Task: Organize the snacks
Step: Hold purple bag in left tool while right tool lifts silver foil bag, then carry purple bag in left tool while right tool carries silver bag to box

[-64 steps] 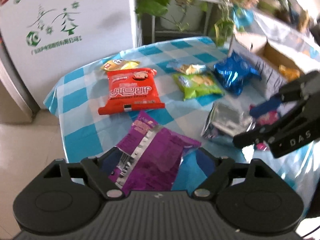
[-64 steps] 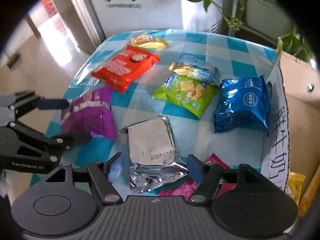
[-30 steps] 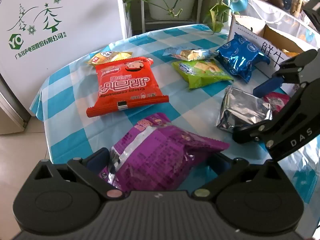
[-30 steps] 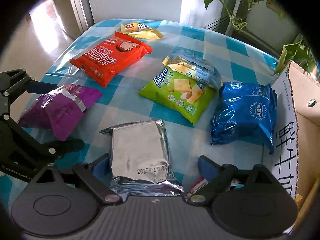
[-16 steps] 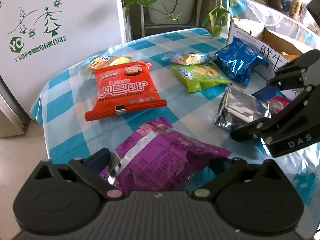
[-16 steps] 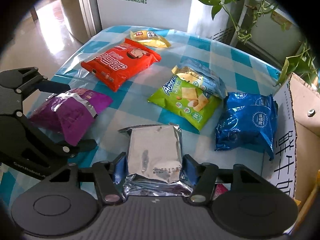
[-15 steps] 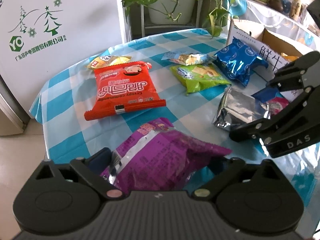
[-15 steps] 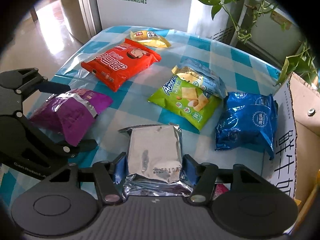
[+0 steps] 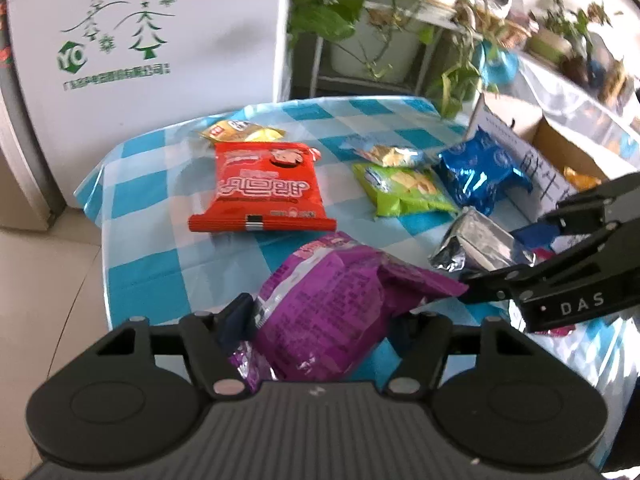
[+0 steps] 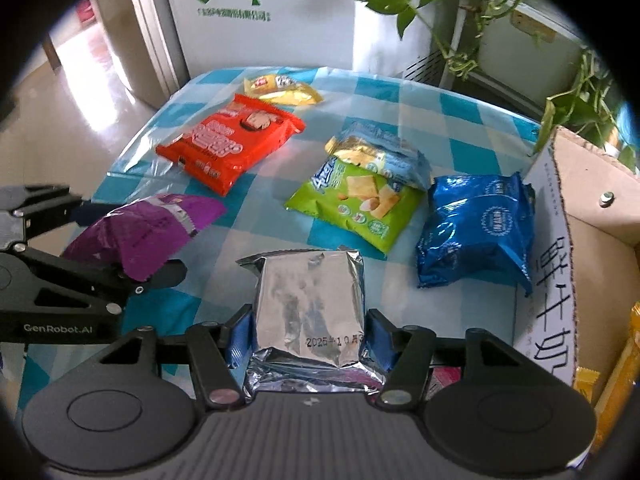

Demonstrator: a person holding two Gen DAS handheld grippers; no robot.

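Left gripper [image 9: 320, 320] is closing its fingers on the purple bag [image 9: 332, 316]; right gripper [image 10: 306, 334] grips the silver pack [image 10: 310, 304]. Five packets remain on the counter [image 10: 460, 112]; box [image 10: 592, 232] holds few.

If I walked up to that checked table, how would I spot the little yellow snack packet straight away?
Start at the blue-and-white checked table and go to its far edge, nearest the big white box printed with green trees. There, just behind the large red packet, lies the small yellow packet. It is the smallest one and the only yellow one on the cloth.
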